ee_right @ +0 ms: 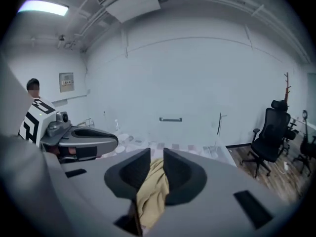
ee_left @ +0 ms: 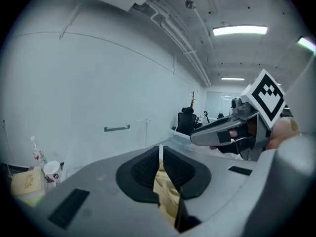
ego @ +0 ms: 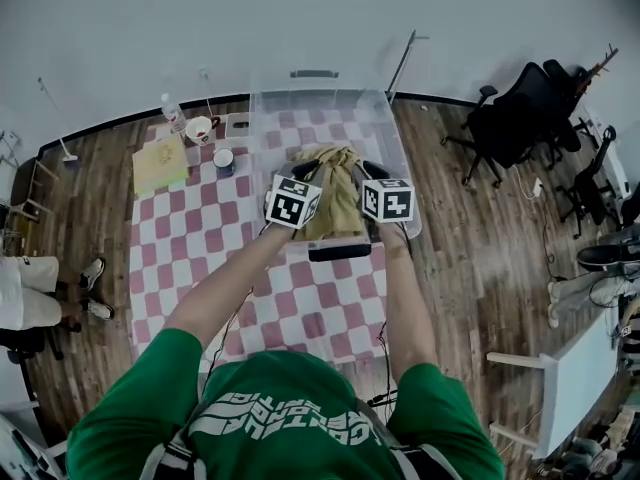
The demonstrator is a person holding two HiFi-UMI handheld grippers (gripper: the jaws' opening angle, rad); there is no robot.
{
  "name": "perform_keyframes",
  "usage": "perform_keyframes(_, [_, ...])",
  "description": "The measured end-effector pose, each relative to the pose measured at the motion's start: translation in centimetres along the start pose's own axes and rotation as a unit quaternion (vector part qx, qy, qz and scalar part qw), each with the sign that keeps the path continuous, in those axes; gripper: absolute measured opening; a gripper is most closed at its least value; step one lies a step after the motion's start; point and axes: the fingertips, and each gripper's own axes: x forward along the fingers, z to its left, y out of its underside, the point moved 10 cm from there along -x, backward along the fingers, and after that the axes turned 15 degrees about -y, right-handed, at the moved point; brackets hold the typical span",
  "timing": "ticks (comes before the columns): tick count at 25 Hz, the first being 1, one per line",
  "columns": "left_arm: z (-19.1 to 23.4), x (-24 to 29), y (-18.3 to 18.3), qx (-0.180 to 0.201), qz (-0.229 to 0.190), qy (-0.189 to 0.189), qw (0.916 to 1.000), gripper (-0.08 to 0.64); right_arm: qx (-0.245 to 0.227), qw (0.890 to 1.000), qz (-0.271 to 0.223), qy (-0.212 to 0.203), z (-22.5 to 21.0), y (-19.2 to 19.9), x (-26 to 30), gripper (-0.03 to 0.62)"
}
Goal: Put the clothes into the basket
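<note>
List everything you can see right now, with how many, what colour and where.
table: one, pink and white checked cover, centre
basket: one, clear plastic, far end of the table
garment: one, tan, hanging over the basket's near end
bottle: one, clear, far left corner of the table
cups: two, whitish, one by the bottle, one nearer
box: one, pale yellow, left edge of the table
office chairs: at least two, black, right, near the wall
left tongs: grey, shut on the garment
right tongs: grey, shut on the garment
</note>
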Motion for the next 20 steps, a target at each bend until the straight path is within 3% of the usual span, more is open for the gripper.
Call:
perform_keyframes(1, [-0.1, -1.0, -0.3, 0.002, -0.011, 0.003, 0.9999, 0.025, -0.005, 1.000, -0.016, 0.000, 0.9, 0.1, -0.8, 0.069])
perform_keyframes(5, [0.0, -5.0, -1.5, 0.009, -0.055, 0.014, 0.9983, 0.005, -0.025, 0.998, -0.061, -0.021, 4.6, 0.0, -3.7, 0.014])
perform_keyframes(12, [1.1, -11.7, -1.6, 0.012, -0.096, 0.015, 0.9952, 0.005, -0.048, 0.993, -0.100, -0.046, 10.2, 0.8, -6.8, 0.009])
perform_keyframes(20, [2.8, -17.9, 1.1, 0.004, -0.107, -0.008, 0.9943, 0.005, -0.052, 0.988, -0.118, -0.080, 16.1, 3.2, -7.7, 0.009])
